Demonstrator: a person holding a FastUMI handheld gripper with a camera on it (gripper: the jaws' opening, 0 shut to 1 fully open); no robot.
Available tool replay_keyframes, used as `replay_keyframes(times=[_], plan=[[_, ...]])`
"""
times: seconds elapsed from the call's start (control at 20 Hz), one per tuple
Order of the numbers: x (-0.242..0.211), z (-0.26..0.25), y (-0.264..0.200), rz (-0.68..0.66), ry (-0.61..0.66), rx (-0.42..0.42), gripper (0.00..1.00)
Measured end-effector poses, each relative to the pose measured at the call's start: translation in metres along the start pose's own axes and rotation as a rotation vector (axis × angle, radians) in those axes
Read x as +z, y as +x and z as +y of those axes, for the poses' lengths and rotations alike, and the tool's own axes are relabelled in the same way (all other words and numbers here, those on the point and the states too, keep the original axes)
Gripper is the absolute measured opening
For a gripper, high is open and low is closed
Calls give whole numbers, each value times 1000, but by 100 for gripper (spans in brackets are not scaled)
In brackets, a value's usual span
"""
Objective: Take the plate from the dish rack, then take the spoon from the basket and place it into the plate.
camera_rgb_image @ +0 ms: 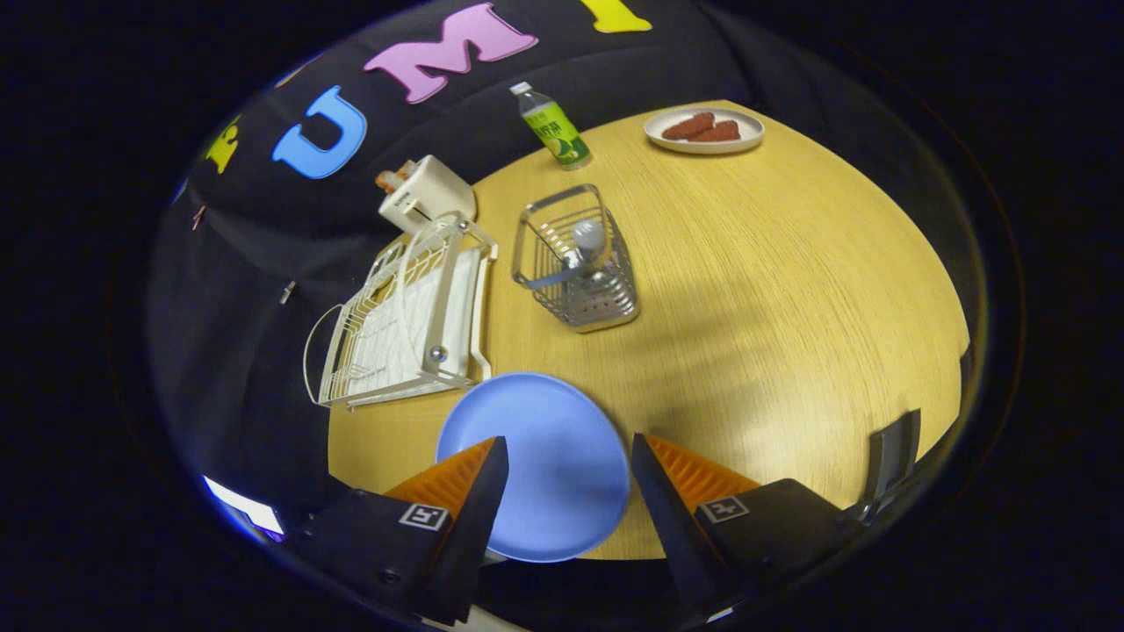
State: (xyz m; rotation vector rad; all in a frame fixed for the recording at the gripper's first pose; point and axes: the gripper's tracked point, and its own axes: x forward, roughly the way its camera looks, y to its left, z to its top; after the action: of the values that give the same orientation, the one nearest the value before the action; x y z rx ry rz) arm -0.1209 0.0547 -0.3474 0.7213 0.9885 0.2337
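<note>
A round blue plate [544,456] lies flat on the wooden table [773,290], right under and between my fingers. My gripper [569,448] hovers above it, open, with nothing held. Beyond the fingers stands a silver wire basket [575,259] holding a spoon [587,237] upright, bowl end up. Left of the basket sits the white dish rack [408,316] at the table's edge, with no plate in it.
A white toaster [426,193] with bread stands behind the rack. A green-labelled bottle [553,127] leans at the far side, and a white plate with brown food [705,130] sits far right. The table's near-left edge runs close to the blue plate.
</note>
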Motion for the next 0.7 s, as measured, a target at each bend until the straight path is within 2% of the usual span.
replay_keyframes(times=[0.1,0.25,0.4,0.7], plan=[[19,18,-17,-65,-93,21,97],[56,42,-42,-176,-233,31,97],[100,54,-59,-282,-343,0,98],[140,37,-35,-266,-464,-96,98]])
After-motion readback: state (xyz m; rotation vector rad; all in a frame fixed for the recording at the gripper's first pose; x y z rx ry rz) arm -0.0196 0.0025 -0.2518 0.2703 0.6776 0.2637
